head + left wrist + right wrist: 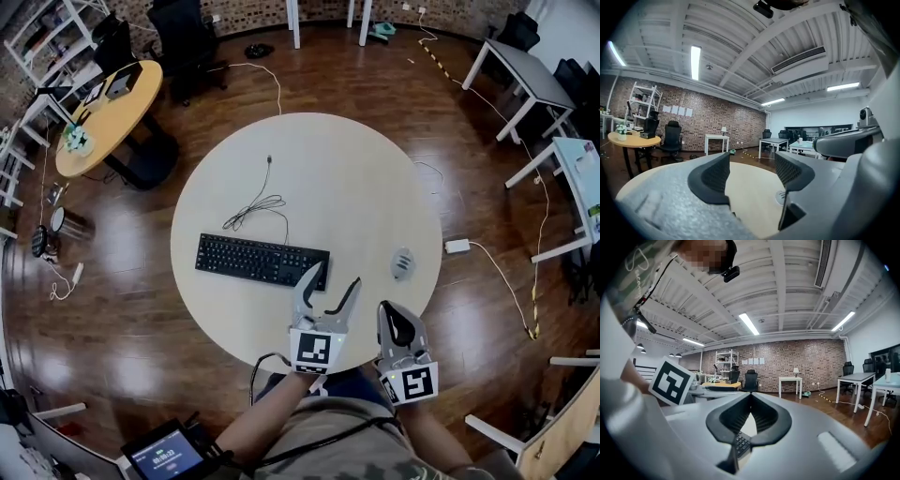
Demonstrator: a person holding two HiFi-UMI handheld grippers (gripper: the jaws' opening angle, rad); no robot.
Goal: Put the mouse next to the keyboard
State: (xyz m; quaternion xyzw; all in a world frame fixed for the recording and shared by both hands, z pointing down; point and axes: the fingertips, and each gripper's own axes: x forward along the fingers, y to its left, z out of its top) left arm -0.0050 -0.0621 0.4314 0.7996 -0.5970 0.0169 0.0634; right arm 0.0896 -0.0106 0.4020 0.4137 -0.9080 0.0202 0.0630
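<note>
Beige round table (366, 178) bears keyboard (262, 259), mouse (402, 263); glossy wood floor (469, 103), brick wall (708, 124).

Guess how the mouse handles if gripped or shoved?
Mouse looks small and domed, so it is probably light, and its rounded sides may slip out of closing jaws. No cable shows on it, so nothing should drag. It lies flat on the smooth table, so a push likely slides it, not rolls.
</note>
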